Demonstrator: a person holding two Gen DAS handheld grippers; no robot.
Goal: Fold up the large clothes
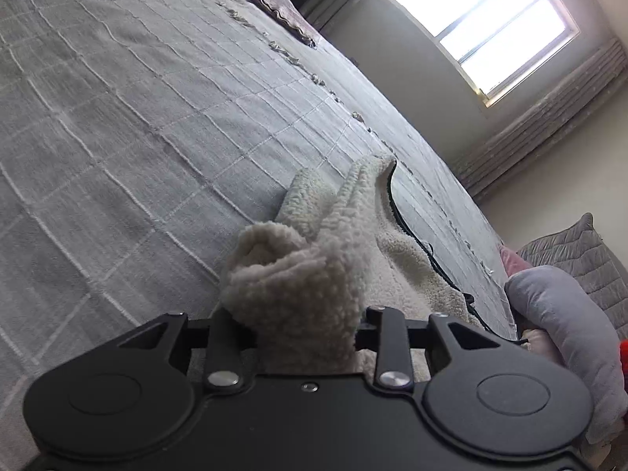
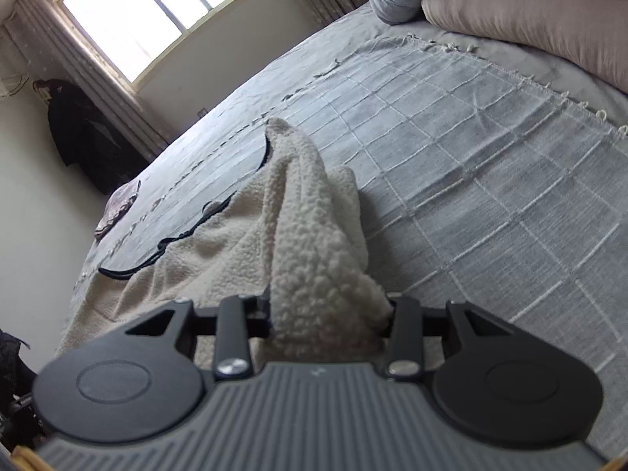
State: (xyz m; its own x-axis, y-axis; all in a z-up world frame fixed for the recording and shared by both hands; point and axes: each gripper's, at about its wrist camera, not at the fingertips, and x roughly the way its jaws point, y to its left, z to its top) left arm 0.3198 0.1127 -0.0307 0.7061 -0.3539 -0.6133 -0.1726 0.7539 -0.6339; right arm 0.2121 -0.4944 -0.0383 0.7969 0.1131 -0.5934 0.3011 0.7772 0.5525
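Note:
A cream fleece garment (image 1: 396, 259) with black trim lies on a grey checked bedspread (image 1: 137, 125). My left gripper (image 1: 306, 329) is shut on a bunched fold of the fleece, lifted a little off the bed. The fleece hides its fingertips. In the right wrist view the same fleece garment (image 2: 219, 243) spreads to the left, and my right gripper (image 2: 329, 322) is shut on another bunched part of it. That part rises in a peak ahead of the jaws. The bedspread (image 2: 471, 180) runs to the right.
Pillows (image 2: 530, 15) and a grey cushion (image 1: 569, 325) lie at the head of the bed. A small folded dark cloth (image 1: 282, 11) lies near the far edge, also in the right wrist view (image 2: 117, 212). A bright window (image 1: 482, 19) and dark clothes hanging (image 2: 82, 133) are beyond.

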